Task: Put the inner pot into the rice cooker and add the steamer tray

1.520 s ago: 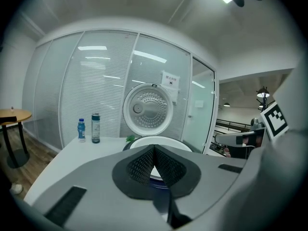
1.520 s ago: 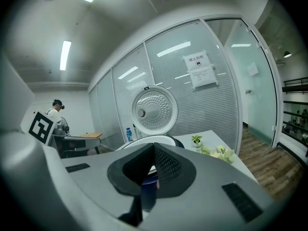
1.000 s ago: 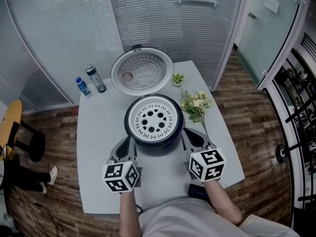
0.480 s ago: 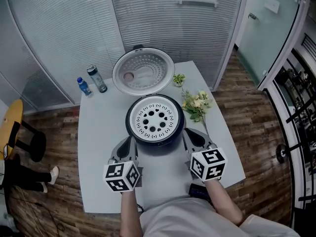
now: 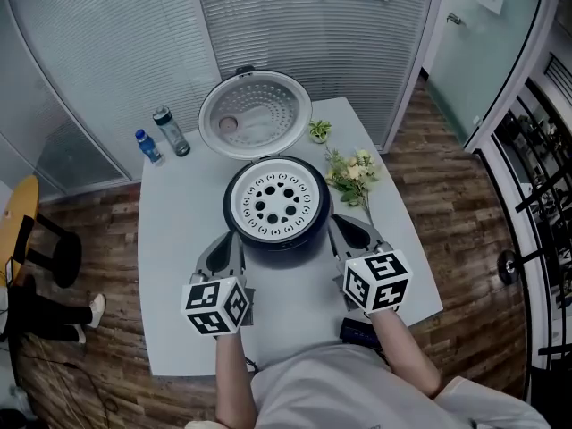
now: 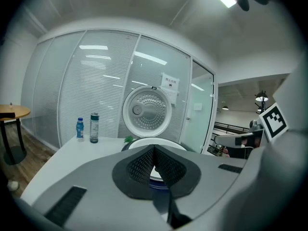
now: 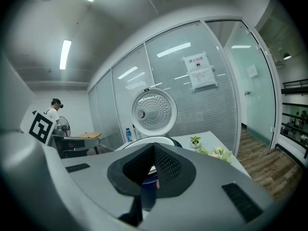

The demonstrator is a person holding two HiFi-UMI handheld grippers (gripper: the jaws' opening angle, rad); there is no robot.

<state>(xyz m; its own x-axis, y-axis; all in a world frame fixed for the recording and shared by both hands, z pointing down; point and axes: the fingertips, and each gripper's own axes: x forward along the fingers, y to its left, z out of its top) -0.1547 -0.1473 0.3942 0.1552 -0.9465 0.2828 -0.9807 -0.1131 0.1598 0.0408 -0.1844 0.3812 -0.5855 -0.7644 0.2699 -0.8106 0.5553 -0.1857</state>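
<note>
At frame centre, steamer tray (image 5: 273,202) sits flat in rice cooker (image 5: 284,242), lid (image 5: 255,114) up behind. L gripper (image 5: 229,248) & R gripper (image 5: 347,232) flank it, both closed, empty. Looks done; check tray's level, back off w/o bumping cooker.

White table (image 5: 170,266). Centre: dark rice cooker (image 5: 279,243), lid up. Far left corner: small blue bottle (image 5: 148,147) just beside a taller grey bottle (image 5: 172,132). Far right: small green plant (image 5: 319,131). Flower bunch (image 5: 353,175) lies right of the cooker. Near edge: dark flat item (image 5: 360,332), possibly a phone.
</note>
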